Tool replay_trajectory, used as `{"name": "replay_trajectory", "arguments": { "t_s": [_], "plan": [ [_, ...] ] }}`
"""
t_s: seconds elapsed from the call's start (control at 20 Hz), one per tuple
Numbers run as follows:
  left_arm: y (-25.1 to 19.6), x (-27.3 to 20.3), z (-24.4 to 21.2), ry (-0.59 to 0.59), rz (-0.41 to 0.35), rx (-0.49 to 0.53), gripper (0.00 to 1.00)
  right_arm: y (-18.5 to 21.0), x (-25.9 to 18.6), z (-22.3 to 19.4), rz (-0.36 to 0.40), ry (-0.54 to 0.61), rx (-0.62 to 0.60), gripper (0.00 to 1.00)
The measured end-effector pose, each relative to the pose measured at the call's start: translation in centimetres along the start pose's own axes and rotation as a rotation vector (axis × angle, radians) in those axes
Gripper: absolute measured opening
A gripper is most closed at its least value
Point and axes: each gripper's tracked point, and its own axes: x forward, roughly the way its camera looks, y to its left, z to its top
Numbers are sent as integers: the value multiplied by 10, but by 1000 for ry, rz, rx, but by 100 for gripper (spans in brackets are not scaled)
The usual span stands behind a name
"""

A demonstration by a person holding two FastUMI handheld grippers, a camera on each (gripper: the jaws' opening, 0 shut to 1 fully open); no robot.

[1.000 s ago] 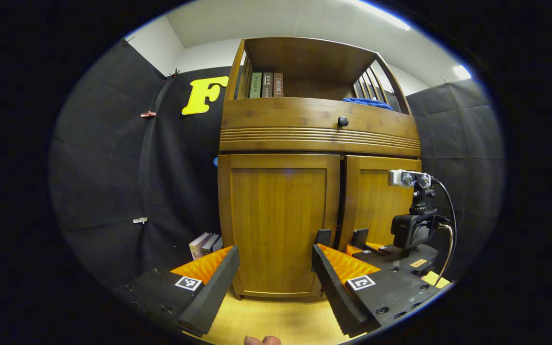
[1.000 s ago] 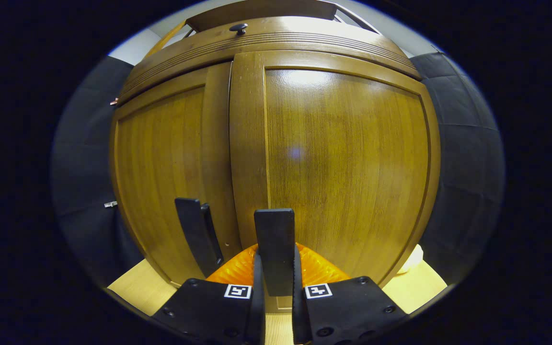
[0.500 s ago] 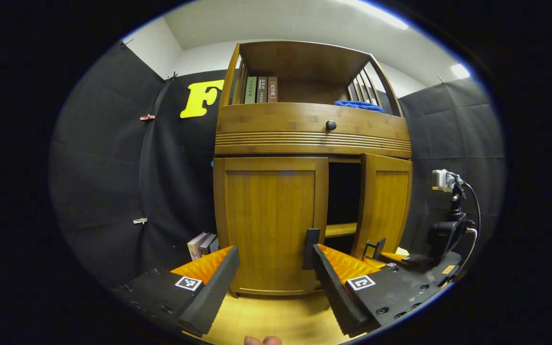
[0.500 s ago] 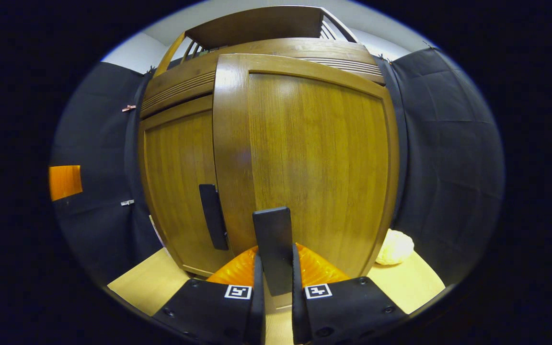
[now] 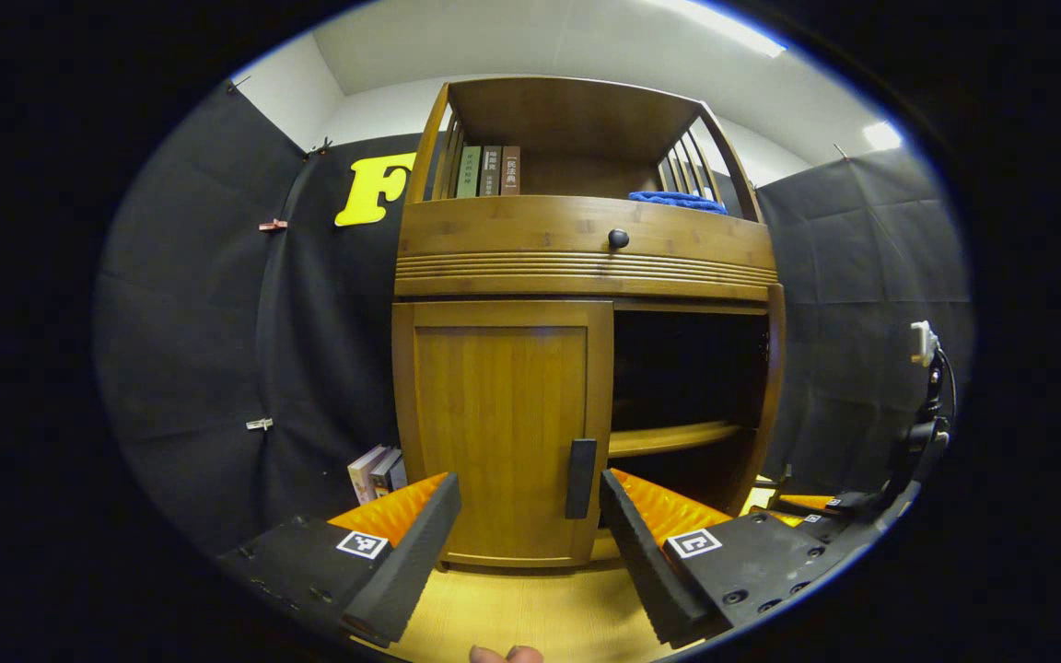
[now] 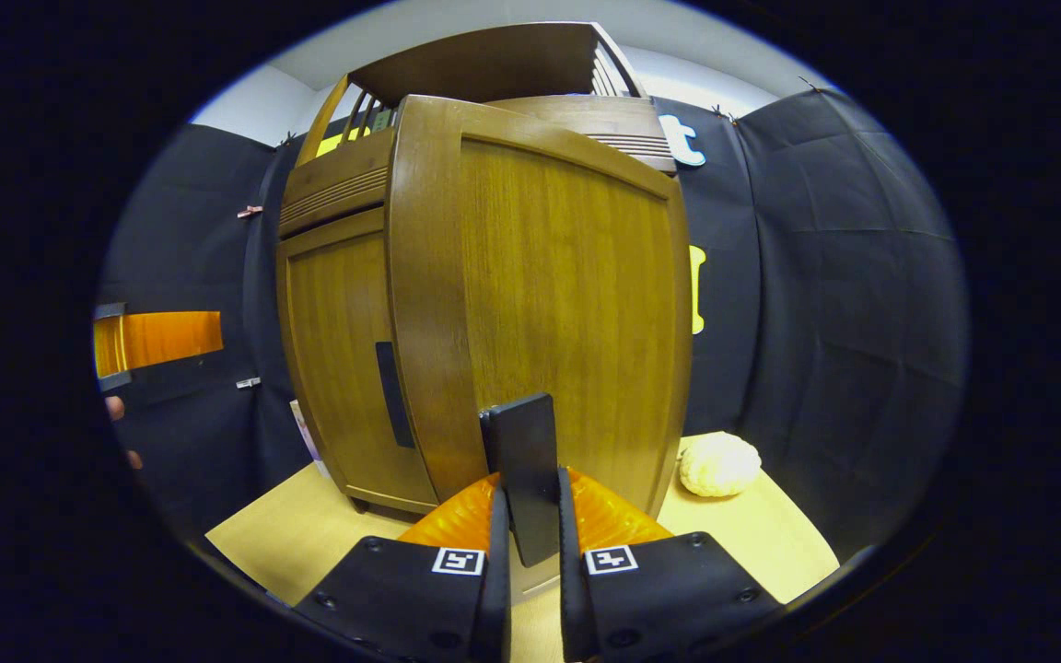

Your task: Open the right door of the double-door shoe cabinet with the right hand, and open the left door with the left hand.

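The shoe cabinet (image 5: 586, 249) stands on the pale wooden tabletop (image 5: 530, 612) against the black cloth wall. Its right door (image 6: 549, 313) is swung wide open, and in the left gripper view the right half shows as a dark opening with an inner shelf (image 5: 669, 437) across it. The right gripper (image 6: 530, 529) is clenched on the right door's black handle (image 6: 523, 460), both fingers pressing on it from either side.

The left door (image 5: 498, 428) is shut, flush with the cabinet front, its black handle (image 5: 580, 465) upright near the inner edge. The left gripper (image 5: 530, 502) is released, its fingers spread wide apart in front of that door, with the handle seen between them but farther off; I cannot tell how near they are to it.

Up top, books (image 5: 486, 170) stand in the open shelf beside a blue cloth (image 5: 678, 199), and a black knob (image 5: 618, 238) sits on the drawer front. More books (image 5: 374, 470) lean by the cabinet's left foot. A pale, lumpy thing (image 6: 719, 463) lies on the tabletop just right of the open door.
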Motion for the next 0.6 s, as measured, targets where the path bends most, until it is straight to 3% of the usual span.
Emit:
{"name": "replay_trajectory", "arguments": {
  "t_s": [0.6],
  "plan": [
    [-37,1,3,-6,-75,-17,92,-83,-39,4,-69,-10,60,24]
  ]
}}
